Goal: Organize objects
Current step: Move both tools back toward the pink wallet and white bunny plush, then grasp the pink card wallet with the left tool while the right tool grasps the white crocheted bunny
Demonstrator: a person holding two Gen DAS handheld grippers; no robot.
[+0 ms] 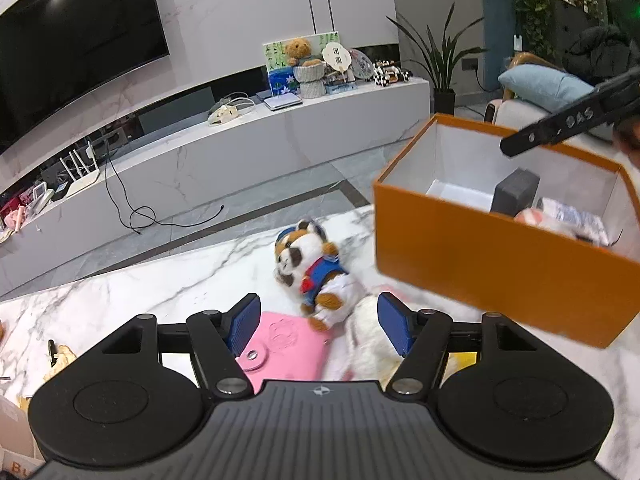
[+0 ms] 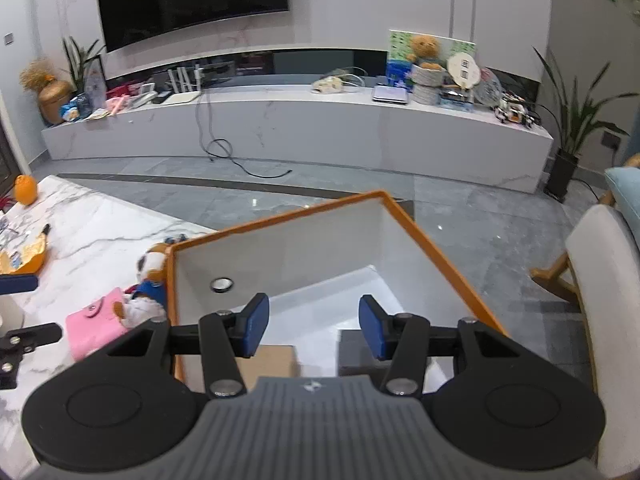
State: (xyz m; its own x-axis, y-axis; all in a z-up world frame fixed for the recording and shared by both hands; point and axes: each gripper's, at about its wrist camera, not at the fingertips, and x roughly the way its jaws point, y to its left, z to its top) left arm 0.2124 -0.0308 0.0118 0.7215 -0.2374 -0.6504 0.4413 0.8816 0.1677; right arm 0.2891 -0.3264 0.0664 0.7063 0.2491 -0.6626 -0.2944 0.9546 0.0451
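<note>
An orange box point(image 1: 480, 264) with white inside stands on the marble table point(image 1: 140, 288) at the right. It holds a grey block point(image 1: 514, 192) and several small items. A plush cat in a blue vest point(image 1: 308, 268) lies left of the box, beside a pink pouch point(image 1: 288, 344) and a white plush point(image 1: 368, 340). My left gripper point(image 1: 316, 328) is open and empty above the pouch and white plush. My right gripper point(image 2: 312, 328) is open and empty over the orange box point(image 2: 440, 256), above a grey block point(image 2: 356, 352) and a brown card box point(image 2: 272, 360). The plush cat point(image 2: 150, 276) and pink pouch point(image 2: 96, 324) show left of the box.
A yellow wrapper point(image 1: 60, 356) lies at the table's left. An orange fruit point(image 2: 25, 189) sits at the table's far corner. A white chair point(image 2: 608, 300) stands right of the box. A long TV console point(image 2: 300, 128) runs along the far wall.
</note>
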